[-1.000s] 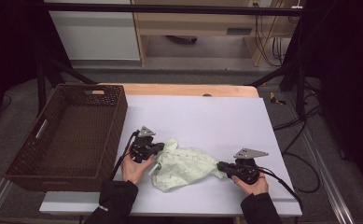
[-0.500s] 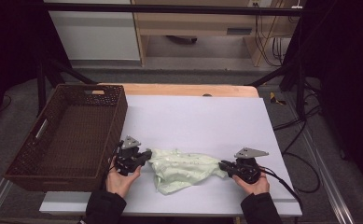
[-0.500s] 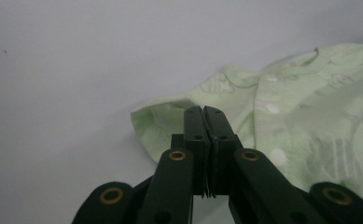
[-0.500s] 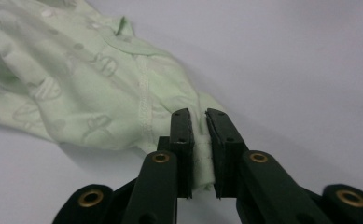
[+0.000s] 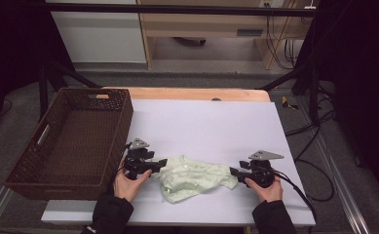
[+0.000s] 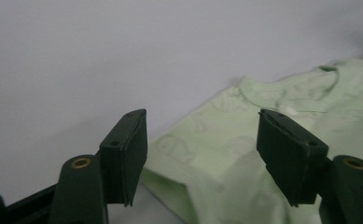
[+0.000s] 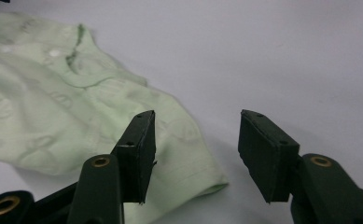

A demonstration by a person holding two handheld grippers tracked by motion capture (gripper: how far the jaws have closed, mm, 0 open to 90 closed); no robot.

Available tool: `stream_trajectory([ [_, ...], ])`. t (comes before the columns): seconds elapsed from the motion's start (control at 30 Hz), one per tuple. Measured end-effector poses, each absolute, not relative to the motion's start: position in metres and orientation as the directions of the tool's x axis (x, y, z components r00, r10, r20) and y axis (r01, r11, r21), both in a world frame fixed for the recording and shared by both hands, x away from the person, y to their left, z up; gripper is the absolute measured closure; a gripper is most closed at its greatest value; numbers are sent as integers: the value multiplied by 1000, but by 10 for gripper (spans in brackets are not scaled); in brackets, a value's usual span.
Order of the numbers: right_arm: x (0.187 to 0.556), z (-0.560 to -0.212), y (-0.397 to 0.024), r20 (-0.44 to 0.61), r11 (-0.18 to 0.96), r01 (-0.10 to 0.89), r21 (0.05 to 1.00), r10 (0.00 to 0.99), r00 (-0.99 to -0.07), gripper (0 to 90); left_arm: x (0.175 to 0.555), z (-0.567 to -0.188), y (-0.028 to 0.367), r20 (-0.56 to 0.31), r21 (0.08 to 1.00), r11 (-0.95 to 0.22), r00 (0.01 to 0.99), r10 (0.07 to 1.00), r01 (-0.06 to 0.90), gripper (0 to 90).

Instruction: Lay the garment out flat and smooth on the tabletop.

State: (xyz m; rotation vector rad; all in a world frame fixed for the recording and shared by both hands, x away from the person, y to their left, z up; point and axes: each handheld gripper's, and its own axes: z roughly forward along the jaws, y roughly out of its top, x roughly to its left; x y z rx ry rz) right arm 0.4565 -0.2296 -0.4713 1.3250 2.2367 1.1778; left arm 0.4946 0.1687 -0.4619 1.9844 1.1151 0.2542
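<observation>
The pale green shirt (image 5: 193, 177) lies crumpled on the near part of the white table (image 5: 206, 126), at about 6 o'clock, between the left gripper (image 5: 159, 165) and the right gripper (image 5: 234, 173). Both have just been opening and now stand released, cloth between the jaws but not pinched. It looks light, soft and limp, so a hemmed edge or sleeve end seems the best place to grip.
</observation>
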Motion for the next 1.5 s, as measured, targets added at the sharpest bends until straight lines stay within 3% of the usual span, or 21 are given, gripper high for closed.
stream_trajectory([
  [0.5, 460, -481, -230, 98, 304, 612, 730, 839, -535, 557, 503, -479, 166, -102, 731, -345, 594, 798, 589, 516],
  [0.63, 459, -481, -229, 87, 316, 603, 733, 835, -543, 626, 502, -479, 166, -87, 735, -346, 588, 804, 583, 618],
  [0.67, 458, -482, -228, 91, 318, 601, 734, 830, -550, 698, 501, -479, 167, -85, 733, -348, 587, 805, 584, 690],
  [0.7, 458, -482, -228, 91, 318, 601, 734, 830, -550, 698, 501, -479, 167, -85, 733, -348, 587, 805, 584, 725],
  [0.73, 458, -482, -228, 87, 319, 599, 735, 830, -550, 732, 500, -479, 168, -84, 730, -352, 587, 805, 586, 725],
  [0.87, 457, -481, -228, 95, 327, 597, 733, 819, -566, 873, 499, -478, 168, -94, 728, -354, 597, 797, 587, 866],
  [1.5, 465, -434, -233, 50, 247, 424, 871, 815, -577, 890, 491, -424, 178, -132, 868, -181, 568, 812, 462, 875],
])
